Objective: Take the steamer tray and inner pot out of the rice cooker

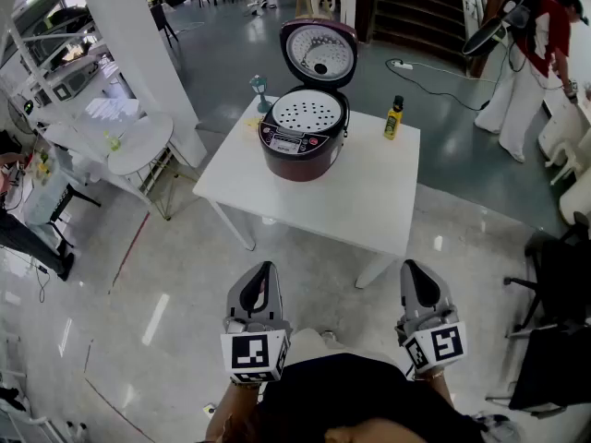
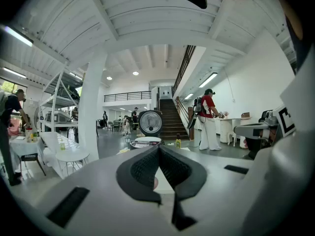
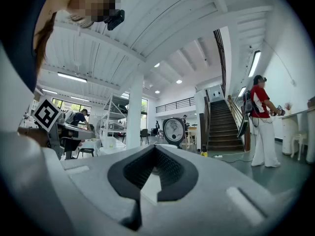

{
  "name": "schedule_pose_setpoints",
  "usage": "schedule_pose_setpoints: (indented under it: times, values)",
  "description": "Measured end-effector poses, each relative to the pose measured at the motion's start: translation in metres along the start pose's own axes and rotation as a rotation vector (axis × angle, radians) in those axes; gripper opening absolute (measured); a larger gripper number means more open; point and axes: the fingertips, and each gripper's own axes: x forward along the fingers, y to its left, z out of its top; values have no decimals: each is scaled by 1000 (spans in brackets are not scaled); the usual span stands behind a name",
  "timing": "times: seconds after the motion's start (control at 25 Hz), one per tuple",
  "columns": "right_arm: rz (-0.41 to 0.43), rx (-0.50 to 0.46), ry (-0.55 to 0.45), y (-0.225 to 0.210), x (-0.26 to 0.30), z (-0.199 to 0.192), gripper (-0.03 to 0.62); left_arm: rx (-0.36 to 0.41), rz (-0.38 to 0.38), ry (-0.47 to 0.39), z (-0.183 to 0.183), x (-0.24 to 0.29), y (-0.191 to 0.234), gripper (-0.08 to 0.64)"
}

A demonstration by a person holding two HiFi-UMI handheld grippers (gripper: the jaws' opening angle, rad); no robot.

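On the head view, white counter point(image 1: 360, 201) sits mid-room with the rice cooker point(image 1: 303, 141) on its far-left part, lid point(image 1: 319, 53) hinged open and standing upright behind the body. Steamer tray point(image 1: 308, 111), white and perforated, is seated in the cooker's mouth. Inner pot can't be seen; the tray covers the opening. Yellow bottle point(image 1: 394, 118) stands on the counter to the right of the cooker, apart from it. A small teal glass point(image 1: 259, 90) is at the far-left corner, just beside the cooker. Left gripper point(image 1: 266, 270) and right gripper point(image 1: 409, 268) are both low in frame over the floor, short of the counter's near edge, well apart from the cooker and touching nothing. Person in a red top point(image 1: 531, 53) stands at far right in the background. Left gripper view: jaws pressed together, nothing between the pads; cooker with raised lid is straight ahead beyond the tips, bottle to its right, staircase point(image 2: 172, 119) behind. Right gripper view: jaws also pressed together and empty; cooker lid shows just above and right of the tips, bottle further right, the person in red by the stairs.
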Motion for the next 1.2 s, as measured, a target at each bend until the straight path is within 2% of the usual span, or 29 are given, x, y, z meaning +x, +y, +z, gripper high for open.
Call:
schedule_pose_setpoints:
  times: [0.44,0.72,0.84,0.96,1.0,1.08,1.2]
  values:
    - [14,-7,15,-1,2,0,6,29,19,9,3,2,1,3]
    - [-33,0,-18,-14,3,2,6,41,19,9,0,8,0,3]
    - [-58,14,-35,-22,3,4,6,64,-10,14,-2,13,-8,3]
    - [-49,9,-51,-23,6,9,7,89,-56,-31,8,17,-19,6]
    - [-39,15,-48,-24,7,8,41,101,-68,-51,13,18,-22,6]
    - [-31,16,-35,-25,9,7,41,123,-75,-69,18,19,-26,6]
    - [-23,12,-27,-25,9,6,65,95,-60,-83,23,17,-24,9]
